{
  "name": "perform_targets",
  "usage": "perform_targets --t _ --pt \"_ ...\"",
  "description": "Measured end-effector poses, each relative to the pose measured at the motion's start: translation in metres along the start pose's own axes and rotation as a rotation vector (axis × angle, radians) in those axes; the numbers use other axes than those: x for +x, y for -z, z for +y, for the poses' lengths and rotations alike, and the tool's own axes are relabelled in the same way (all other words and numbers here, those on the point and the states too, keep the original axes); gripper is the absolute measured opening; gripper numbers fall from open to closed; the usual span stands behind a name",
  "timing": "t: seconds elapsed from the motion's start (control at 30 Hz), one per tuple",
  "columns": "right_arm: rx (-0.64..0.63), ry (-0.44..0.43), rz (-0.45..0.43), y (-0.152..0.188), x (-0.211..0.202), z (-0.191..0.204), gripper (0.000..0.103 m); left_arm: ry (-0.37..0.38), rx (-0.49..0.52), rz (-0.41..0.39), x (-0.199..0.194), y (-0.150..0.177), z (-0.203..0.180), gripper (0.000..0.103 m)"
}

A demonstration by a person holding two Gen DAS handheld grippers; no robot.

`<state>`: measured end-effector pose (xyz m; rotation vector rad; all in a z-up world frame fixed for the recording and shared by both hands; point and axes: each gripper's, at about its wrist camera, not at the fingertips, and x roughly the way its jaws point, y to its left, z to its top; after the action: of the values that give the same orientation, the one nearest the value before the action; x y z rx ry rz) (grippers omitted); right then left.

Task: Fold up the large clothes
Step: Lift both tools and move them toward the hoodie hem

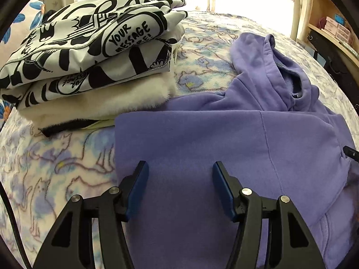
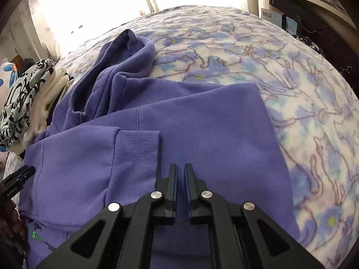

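Both sleeves lie folded across the purple hoodie (image 1: pixel 202 139) on the bed (image 2: pixel 258 51); left tongs (image 1: pixel 180 168) spread, right tongs (image 2: pixel 180 171) pressed together, empty, likely smoothing.

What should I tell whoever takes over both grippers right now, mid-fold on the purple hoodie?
Left gripper: open, above the hoodie's folded-in side, holding nothing.
Right gripper: shut, nothing between its pads, just right of the ribbed cuff.
Purple hoodie: lies on the cat-print blanket, both sides and a sleeve folded inward; its hood is still loose at the far end.
Stack of folded clothes: on the bed beside the hoodie, black-and-white printed garment on top.
Done: sides in. Left, probably: fold the hood in, fold the body over, and likely add it to the stack.
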<state>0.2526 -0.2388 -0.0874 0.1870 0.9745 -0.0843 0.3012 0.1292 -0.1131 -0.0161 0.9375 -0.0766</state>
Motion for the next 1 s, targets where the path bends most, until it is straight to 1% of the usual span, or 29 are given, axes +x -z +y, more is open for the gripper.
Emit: perform_targets --t 0.13,0.23,0.33,0.5,0.63,0.67,0.77,0.8,1.0 --pt "-0.005 -0.036 -0.001 0.008 -0.018 0.005 0.006 0.014 -0.027 0.007 -0.014 0.005 0.004 0.058" --pt "-0.006 -0.064 -0.008 0.012 -0.033 0.010 0.006 0.023 -0.038 -0.002 -0.034 0.013 0.008 0.058" --pt "-0.012 -0.088 -0.021 0.021 -0.051 0.016 0.006 0.026 -0.037 -0.019 -0.055 0.021 0.010 0.058" --pt "-0.020 -0.138 -0.003 0.028 -0.076 0.021 0.006 0.028 -0.016 -0.041 -0.094 0.037 0.009 0.059" --pt "-0.032 -0.155 -0.034 0.035 -0.105 0.022 0.006 0.035 -0.001 -0.066 -0.128 0.048 0.006 0.061" --pt "-0.034 -0.165 -0.037 0.036 -0.112 0.022 0.006 0.037 0.001 -0.070 -0.131 0.047 0.004 0.062" --pt "-0.041 -0.178 -0.043 0.043 -0.132 0.019 0.006 0.041 -0.002 -0.086 -0.157 0.054 0.003 0.066" --pt "-0.045 -0.181 -0.048 0.045 -0.138 0.018 0.006 0.050 0.000 -0.093 -0.166 0.058 0.003 0.066" --pt "-0.054 -0.198 -0.090 0.063 -0.180 0.006 0.008 0.051 0.025 -0.126 -0.212 0.082 0.000 0.068"
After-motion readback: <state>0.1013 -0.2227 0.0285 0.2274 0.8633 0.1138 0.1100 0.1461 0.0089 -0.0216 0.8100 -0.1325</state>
